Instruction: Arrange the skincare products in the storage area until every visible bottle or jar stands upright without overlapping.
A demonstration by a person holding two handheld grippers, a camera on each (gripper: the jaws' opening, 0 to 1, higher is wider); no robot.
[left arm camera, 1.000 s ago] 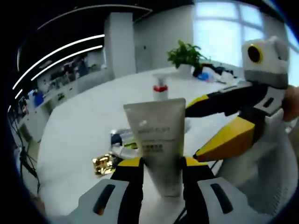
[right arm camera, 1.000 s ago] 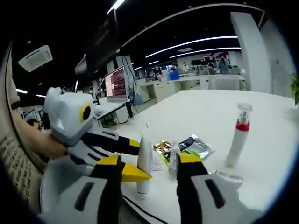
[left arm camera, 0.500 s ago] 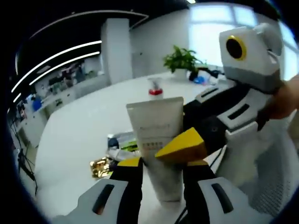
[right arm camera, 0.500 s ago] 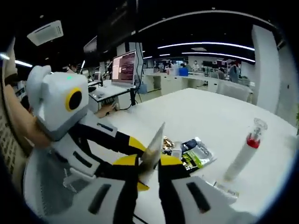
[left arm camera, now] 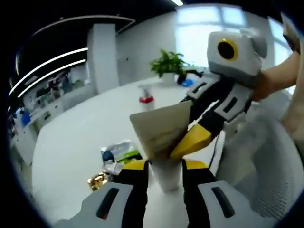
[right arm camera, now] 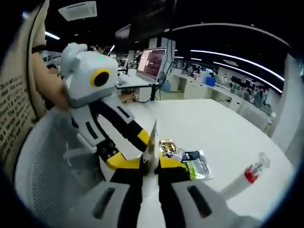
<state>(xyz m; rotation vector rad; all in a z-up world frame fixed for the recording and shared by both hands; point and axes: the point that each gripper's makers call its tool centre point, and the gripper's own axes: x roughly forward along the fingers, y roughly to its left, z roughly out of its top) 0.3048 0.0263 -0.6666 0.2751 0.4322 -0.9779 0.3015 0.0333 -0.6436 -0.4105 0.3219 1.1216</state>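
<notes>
A pale grey tube [left arm camera: 161,135] stands cap-down between the yellow-tipped jaws of my left gripper [left arm camera: 165,167], which is shut on its lower part. My right gripper [left arm camera: 189,141] reaches in from the right and pinches the tube's flat upper end. In the right gripper view the tube [right arm camera: 152,142] shows edge-on, and my right gripper [right arm camera: 151,164] is shut on it, with the left gripper [right arm camera: 124,151] coming in from the left. A white pump bottle with a red collar [left arm camera: 146,97] [right arm camera: 244,178] stands farther out on the white table [left arm camera: 76,142].
Green and dark sachets [left arm camera: 118,154] [right arm camera: 192,164] and a gold packet [left arm camera: 97,180] [right arm camera: 167,145] lie on the table beyond the tube. A white mesh chair [left arm camera: 266,161] [right arm camera: 52,156] is close by. A potted plant [left arm camera: 166,64] sits at the far edge.
My right gripper went from open beside the tube to shut on its flat end. The tube now leans to the right in the left gripper view, and both cameras have shifted.
</notes>
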